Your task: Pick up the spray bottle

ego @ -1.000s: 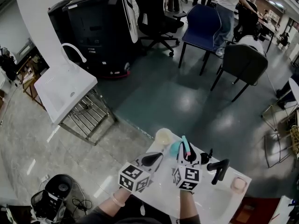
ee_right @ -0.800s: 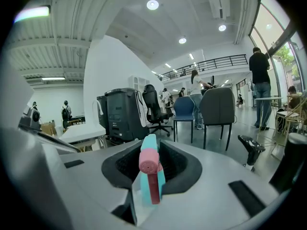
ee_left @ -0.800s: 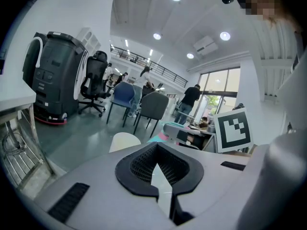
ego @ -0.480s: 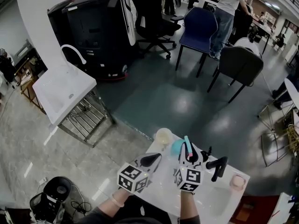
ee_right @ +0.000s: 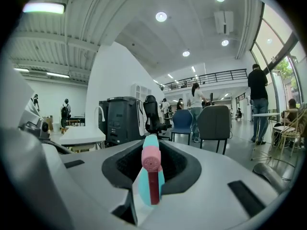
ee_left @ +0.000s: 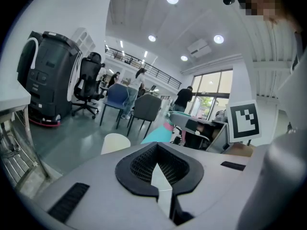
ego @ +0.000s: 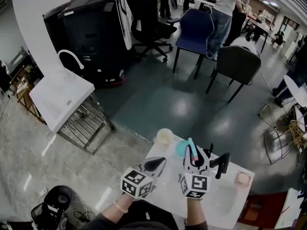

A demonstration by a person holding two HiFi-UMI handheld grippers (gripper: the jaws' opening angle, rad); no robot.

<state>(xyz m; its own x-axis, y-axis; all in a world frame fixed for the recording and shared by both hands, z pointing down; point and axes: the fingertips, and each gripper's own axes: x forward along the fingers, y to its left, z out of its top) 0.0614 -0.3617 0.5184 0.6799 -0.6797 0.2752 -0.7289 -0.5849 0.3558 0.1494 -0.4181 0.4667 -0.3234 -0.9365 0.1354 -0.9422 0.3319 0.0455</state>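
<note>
The spray bottle [ego: 191,150] is teal with a pink nozzle, and my right gripper [ego: 194,159] holds it over the white table [ego: 225,202]. In the right gripper view the spray bottle [ee_right: 151,176] sits between the black pads with its pink nozzle facing the camera; the jaws are closing on it. My left gripper [ego: 156,164] hovers just left of it, shut with nothing in it. In the left gripper view, the left gripper [ee_left: 159,172] shows only the table between its pads, and the teal bottle [ee_left: 157,135] lies ahead to the right.
A cream cup [ego: 165,138] stands at the table's far corner. A black handle-shaped object [ego: 220,164] and a pink cup [ego: 243,178] lie to the right. Beyond the table are a white sink stand [ego: 60,97], a black machine [ego: 91,28], chairs [ego: 240,63] and people.
My right gripper has risen a little with the spray bottle still in it. The left gripper has barely shifted, and the head view has tilted slightly.
</note>
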